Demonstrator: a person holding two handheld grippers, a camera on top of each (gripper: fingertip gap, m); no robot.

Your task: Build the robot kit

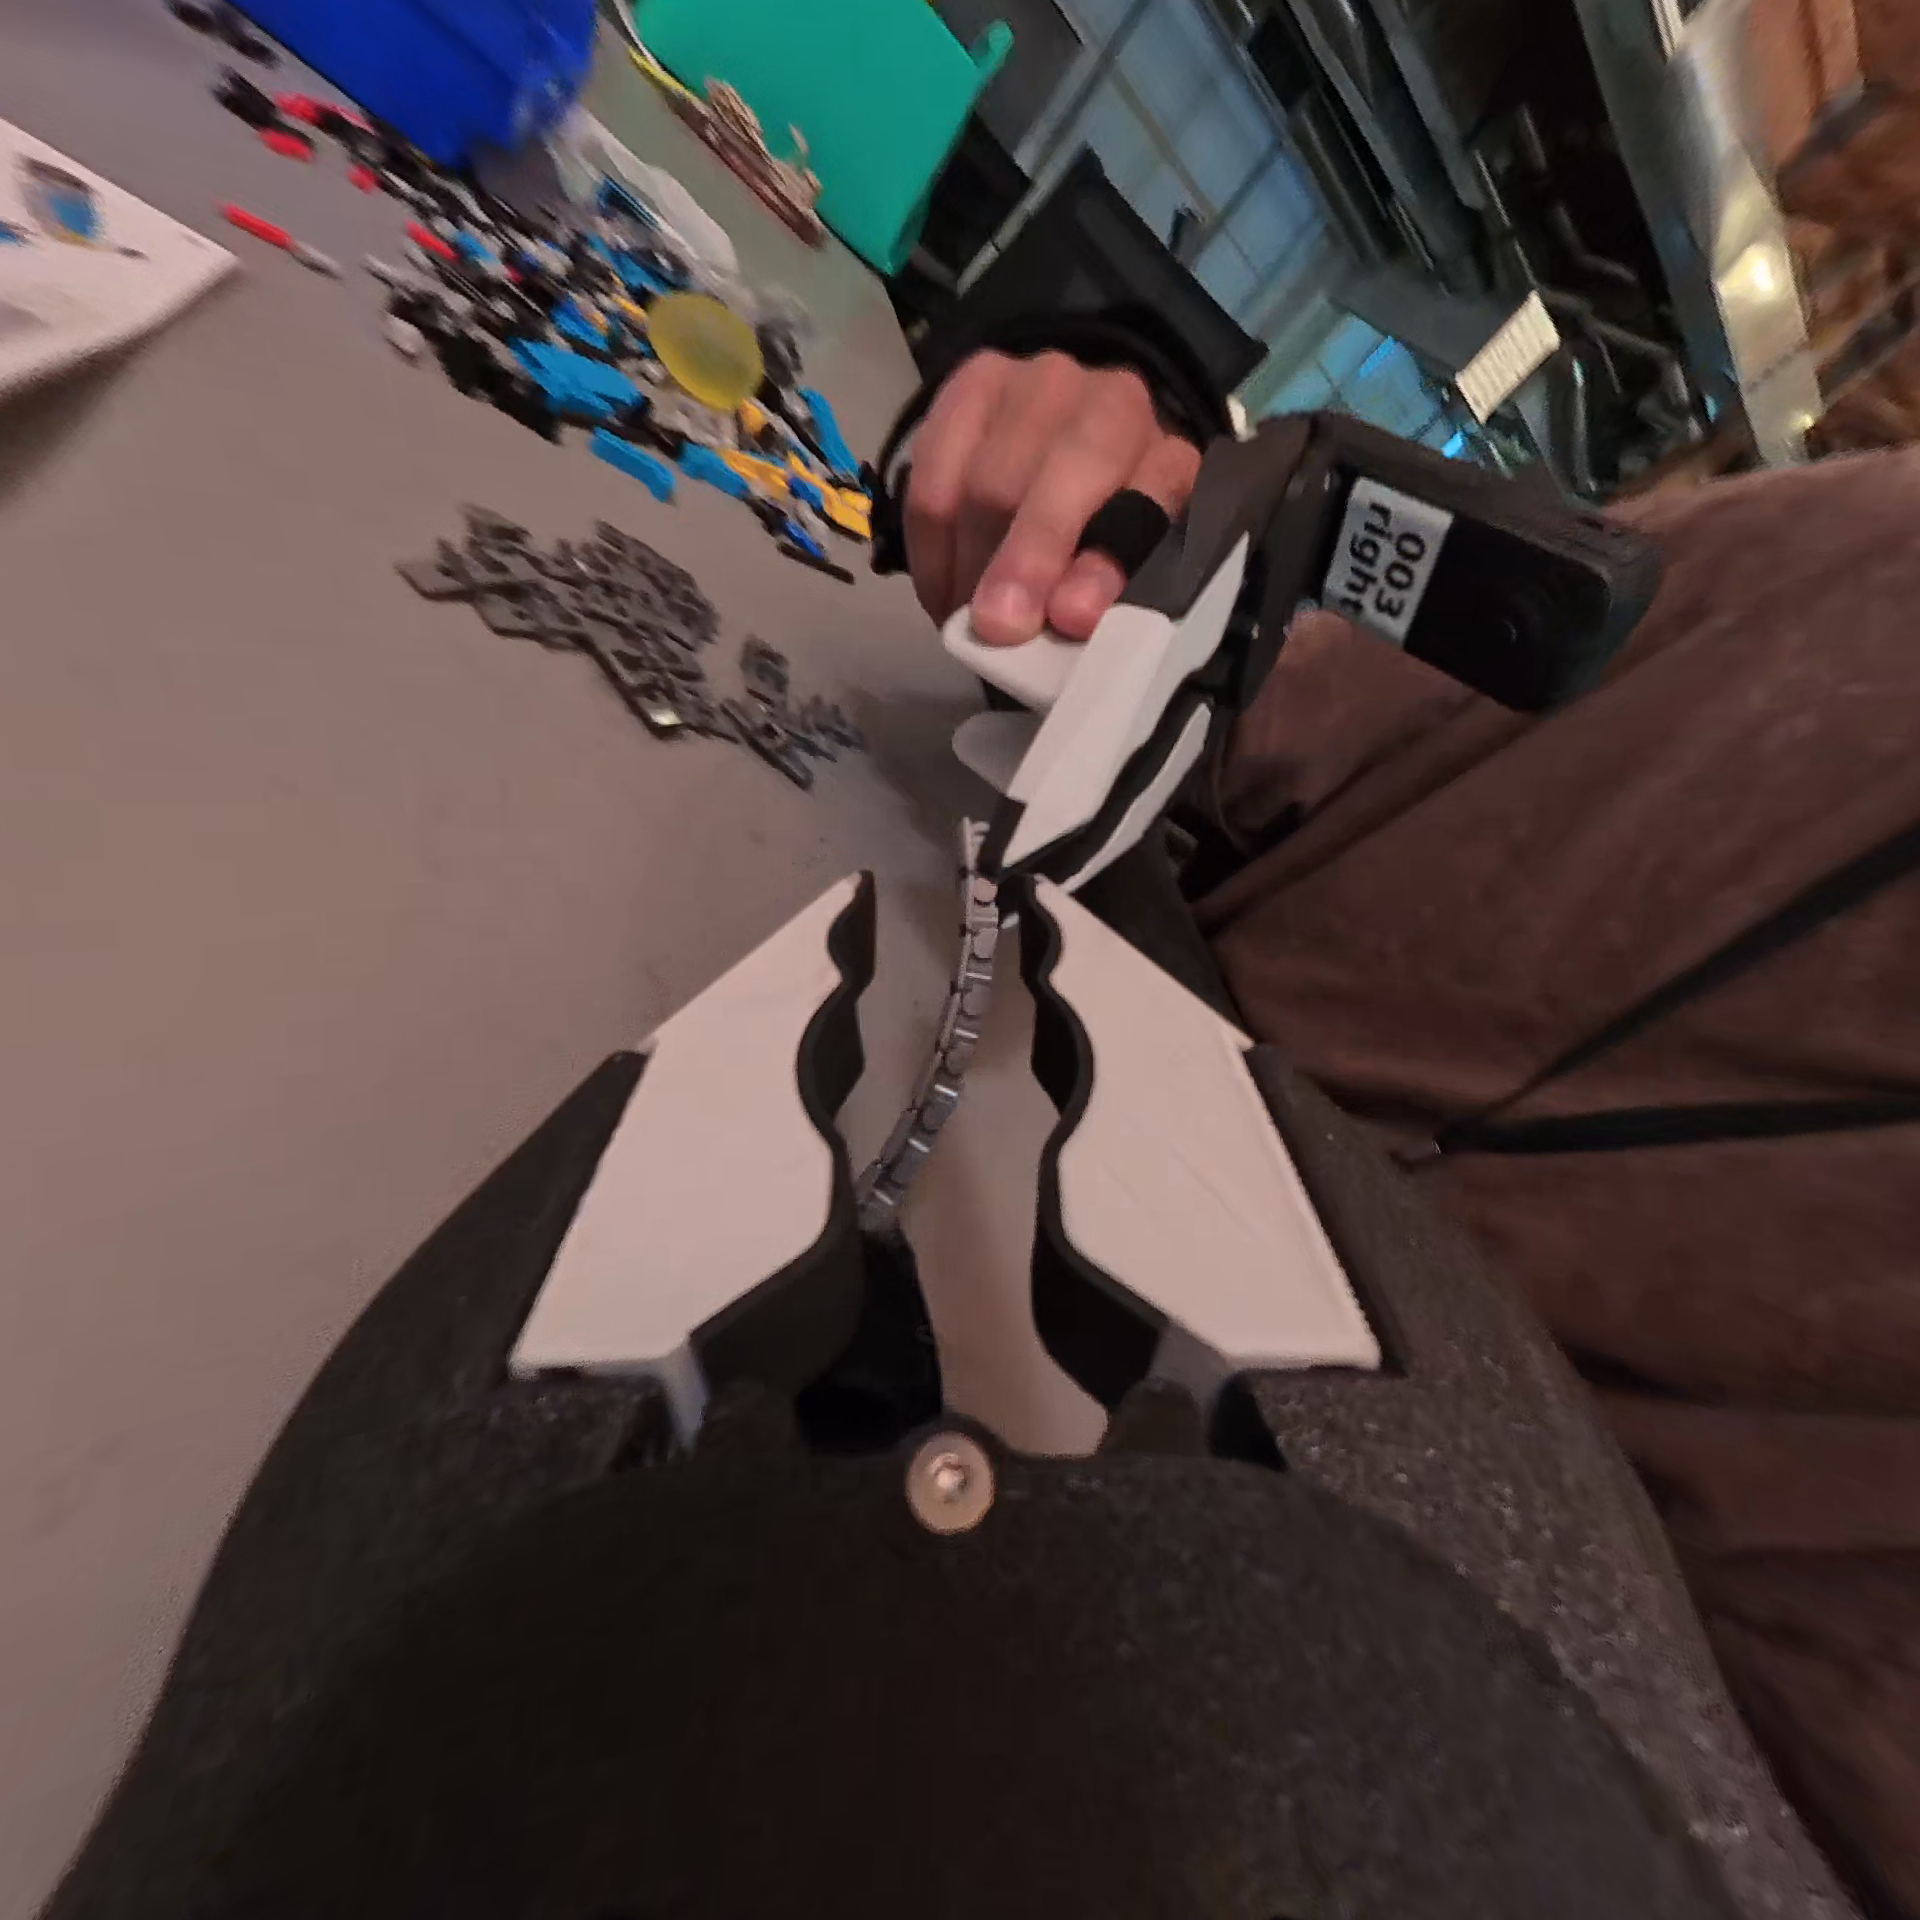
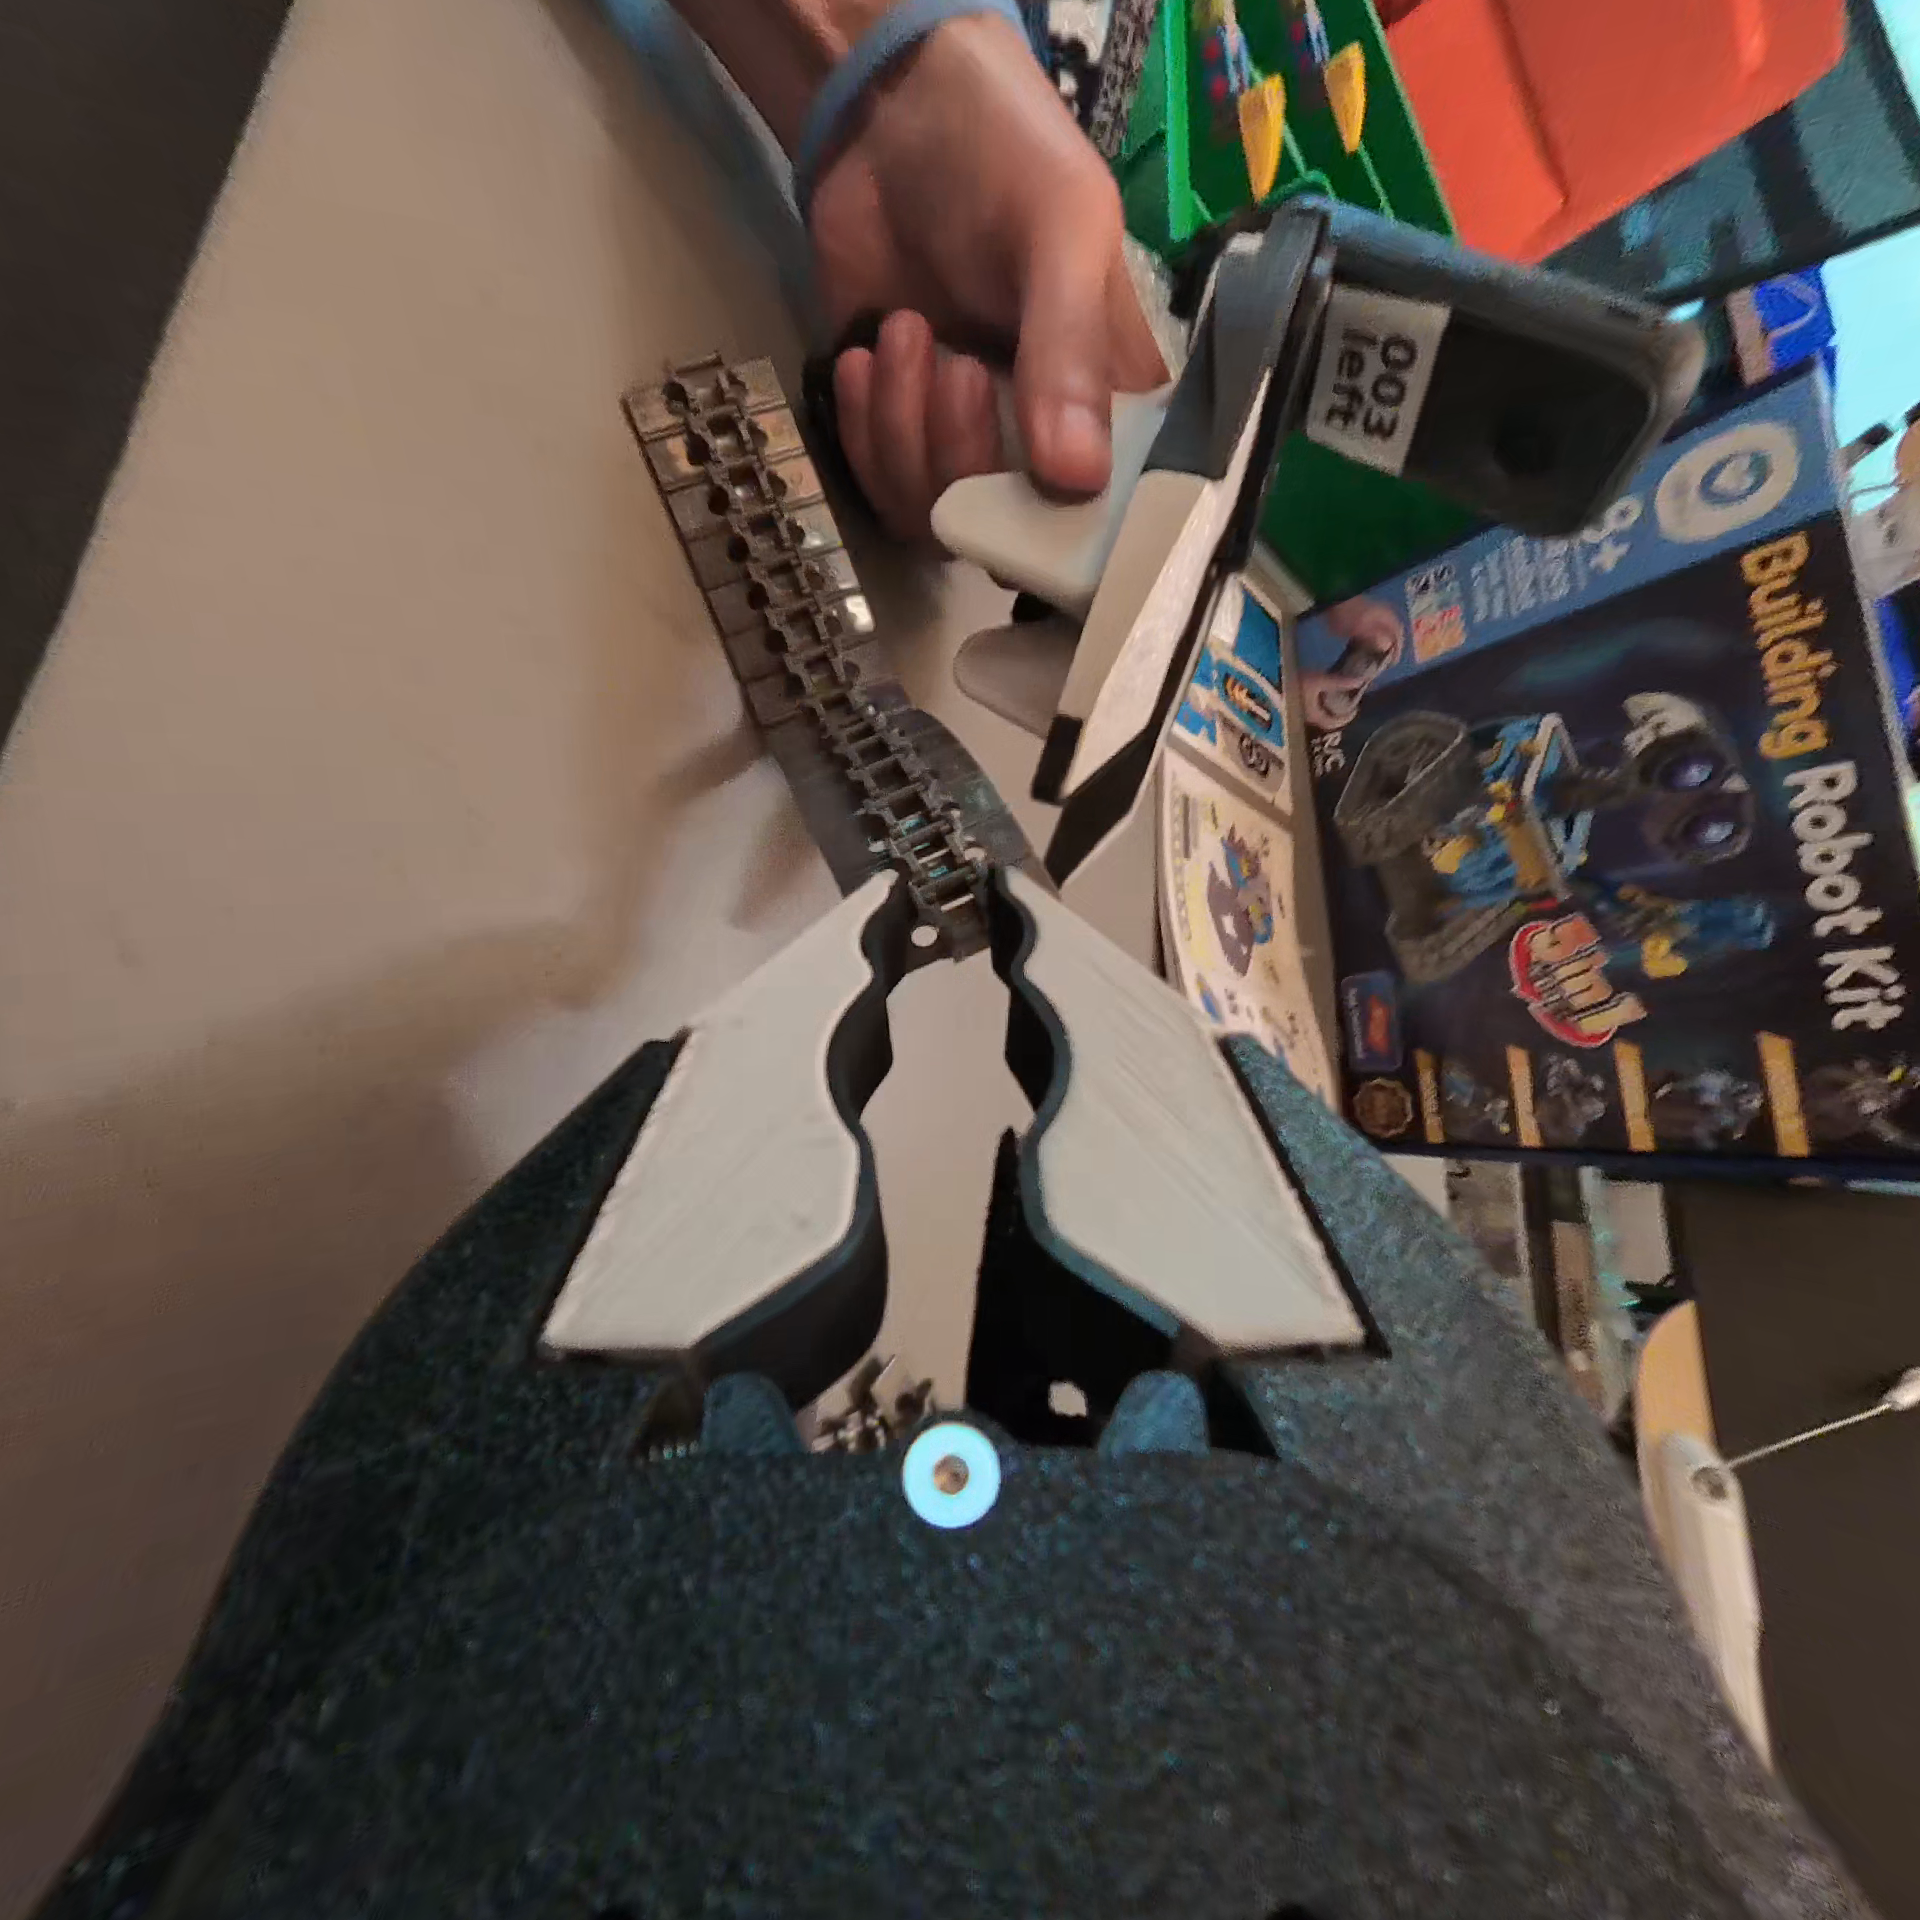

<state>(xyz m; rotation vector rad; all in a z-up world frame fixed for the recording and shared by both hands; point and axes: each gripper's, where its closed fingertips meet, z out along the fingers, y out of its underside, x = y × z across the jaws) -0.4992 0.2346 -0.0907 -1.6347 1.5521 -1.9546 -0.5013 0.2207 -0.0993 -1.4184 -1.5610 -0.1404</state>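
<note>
A grey toy track chain (image 1: 961, 1029) made of small links hangs over the grey table (image 1: 312, 987). My left gripper (image 1: 951, 888) is open, and the chain runs lengthwise through the gap between its fingers without being pinched. My right gripper (image 2: 942, 885) is shut on one end of the chain (image 2: 831, 665), which stretches away from its tips. In the left wrist view the right gripper (image 1: 1003, 862) pinches the chain's upper end just past my left fingertips. In the right wrist view the left gripper (image 2: 1049, 821) sits close beside the chain, with a hand on its handle.
A pile of loose grey track links (image 1: 623, 623) and a heap of blue, yellow and black pieces (image 1: 644, 384) lie farther along the table. Blue (image 1: 436, 62) and green (image 1: 831, 104) bins stand behind, with a printed sheet (image 1: 83, 260) at the left. A kit box (image 2: 1610, 779) stands at the right.
</note>
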